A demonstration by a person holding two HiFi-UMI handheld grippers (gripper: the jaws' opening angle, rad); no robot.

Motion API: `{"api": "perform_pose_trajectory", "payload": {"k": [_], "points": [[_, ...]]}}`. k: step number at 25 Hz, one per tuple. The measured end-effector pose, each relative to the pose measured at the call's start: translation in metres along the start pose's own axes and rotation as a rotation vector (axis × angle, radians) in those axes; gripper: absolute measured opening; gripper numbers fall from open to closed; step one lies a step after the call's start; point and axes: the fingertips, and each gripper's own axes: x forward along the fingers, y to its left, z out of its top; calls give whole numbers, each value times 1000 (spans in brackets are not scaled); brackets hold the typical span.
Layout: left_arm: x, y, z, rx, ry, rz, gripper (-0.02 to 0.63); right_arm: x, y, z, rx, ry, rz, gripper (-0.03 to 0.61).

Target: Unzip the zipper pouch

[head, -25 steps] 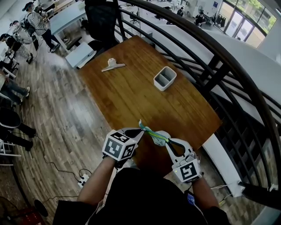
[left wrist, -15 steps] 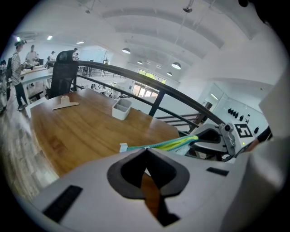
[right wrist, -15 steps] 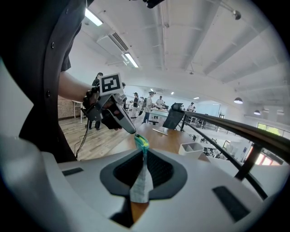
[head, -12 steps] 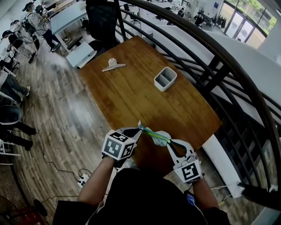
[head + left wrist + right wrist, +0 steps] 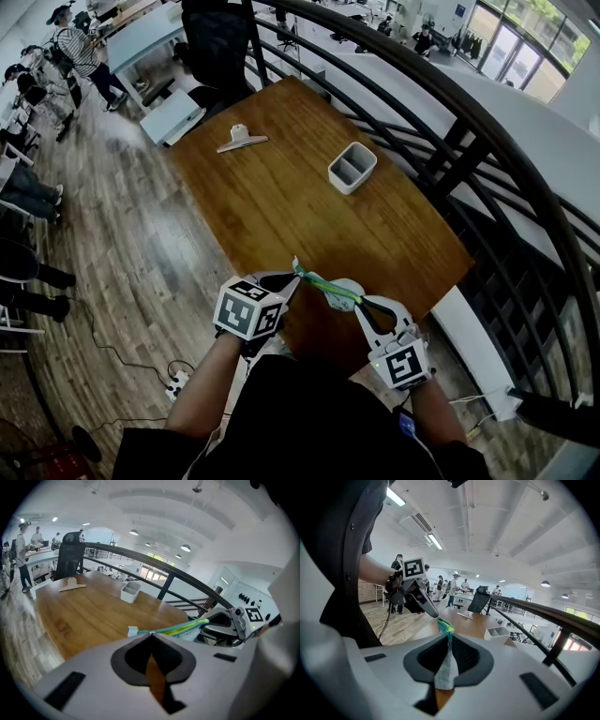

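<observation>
The zipper pouch [image 5: 325,287], pale fabric with a green-and-yellow zipper strip, hangs stretched between both grippers over the near edge of the wooden table [image 5: 281,197]. My left gripper [image 5: 296,275] is shut on the zipper's left end. In the left gripper view its jaws meet on the zipper strip [image 5: 180,628], and a small white tab [image 5: 132,631] sticks out beside them. I cannot tell whether the pull itself is pinched. My right gripper [image 5: 356,302] is shut on the pouch's other end. The fabric [image 5: 444,670] runs down between its jaws and the zipper end [image 5: 446,626] points at the left gripper [image 5: 435,614].
A white two-compartment holder [image 5: 352,167] stands at the table's right middle. A white clip [image 5: 242,141] lies at its far left. A black chair [image 5: 217,47] sits behind the table, and a dark railing [image 5: 469,159] runs along the right. People stand far off at the left.
</observation>
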Motion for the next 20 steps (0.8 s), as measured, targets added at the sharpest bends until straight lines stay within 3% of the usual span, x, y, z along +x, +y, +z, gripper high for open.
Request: {"api": "perform_pose_trajectory", "payload": {"k": [6,20], "points": [[-3,8,-1,-48,-18,7,12,-3,-2,-1,-2,-1,-1,28],[-4,21,2,-41,-19,48,12,-2,-8,-3,3,0,-5,28]]}}
